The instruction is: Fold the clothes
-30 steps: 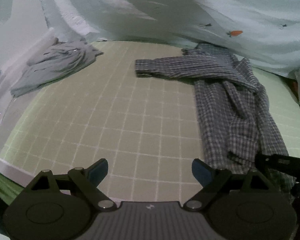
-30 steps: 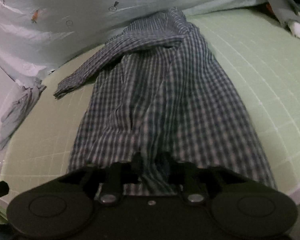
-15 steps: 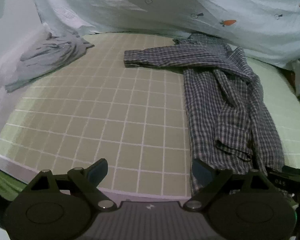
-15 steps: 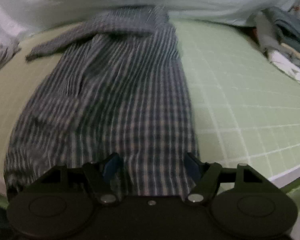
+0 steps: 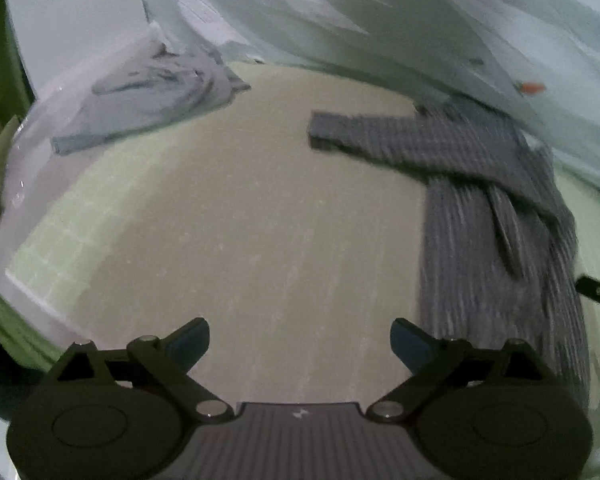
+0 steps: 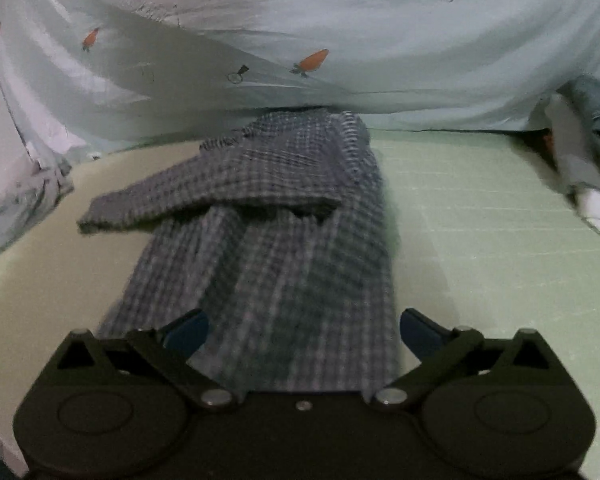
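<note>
A blue-grey checked shirt point(image 6: 292, 248) lies lengthwise on the green grid mat point(image 6: 480, 248), folded narrow, with one sleeve stretched out to the left. My right gripper point(image 6: 303, 330) is open and empty, its jaws spread just above the shirt's near hem. In the left wrist view the same shirt point(image 5: 496, 240) lies at the right, sleeve pointing left. My left gripper point(image 5: 300, 340) is open and empty over the bare mat point(image 5: 240, 240), left of the shirt. This view is motion-blurred.
A crumpled grey garment point(image 5: 156, 96) lies at the mat's far left corner. A pale carrot-print sheet point(image 6: 300, 40) hangs along the back. A pile of folded clothes point(image 6: 588, 148) sits at the far right. The mat's near edge point(image 5: 32, 292) shows at lower left.
My right gripper let go of the shirt's hem and opened wide, then moved forward over it. My left gripper stayed open and swung, blurring its view.
</note>
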A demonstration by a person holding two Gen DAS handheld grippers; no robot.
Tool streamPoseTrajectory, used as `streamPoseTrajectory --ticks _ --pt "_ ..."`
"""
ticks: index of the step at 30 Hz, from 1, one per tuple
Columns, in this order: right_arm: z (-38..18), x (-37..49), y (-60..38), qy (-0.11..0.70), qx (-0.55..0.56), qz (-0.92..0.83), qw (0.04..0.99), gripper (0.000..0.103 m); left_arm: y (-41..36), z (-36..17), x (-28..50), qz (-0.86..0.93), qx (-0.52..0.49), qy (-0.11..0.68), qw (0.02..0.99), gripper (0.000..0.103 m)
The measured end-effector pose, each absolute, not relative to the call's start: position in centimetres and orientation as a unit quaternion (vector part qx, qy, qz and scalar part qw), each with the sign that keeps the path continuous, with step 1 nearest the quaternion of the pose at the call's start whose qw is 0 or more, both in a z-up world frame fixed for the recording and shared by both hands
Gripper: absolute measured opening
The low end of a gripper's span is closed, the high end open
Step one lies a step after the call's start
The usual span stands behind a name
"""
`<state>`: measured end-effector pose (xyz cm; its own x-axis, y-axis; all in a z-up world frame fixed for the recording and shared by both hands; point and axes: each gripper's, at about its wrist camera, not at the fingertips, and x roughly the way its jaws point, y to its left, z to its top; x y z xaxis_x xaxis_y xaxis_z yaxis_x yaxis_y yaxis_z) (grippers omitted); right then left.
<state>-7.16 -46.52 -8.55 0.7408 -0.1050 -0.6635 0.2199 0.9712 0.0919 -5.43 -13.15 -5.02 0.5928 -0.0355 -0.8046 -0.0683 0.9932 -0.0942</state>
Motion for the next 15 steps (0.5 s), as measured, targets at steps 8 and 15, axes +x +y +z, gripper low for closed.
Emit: streamPoseTrajectory --ticks 8,15 --pt "-7.6 0.9 -46.8 0.338 0.081 -0.112 0.931 0.098 -11.1 -5.1 6.0 0.02 -0.052 0.441 0.896 0.097" --pt "-8.5 9.1 -49.3 0.339 0.092 -0.141 0.926 0.07 -11.0 -7.7 15.7 -0.016 -0.033 0.457 0.889 0.091"
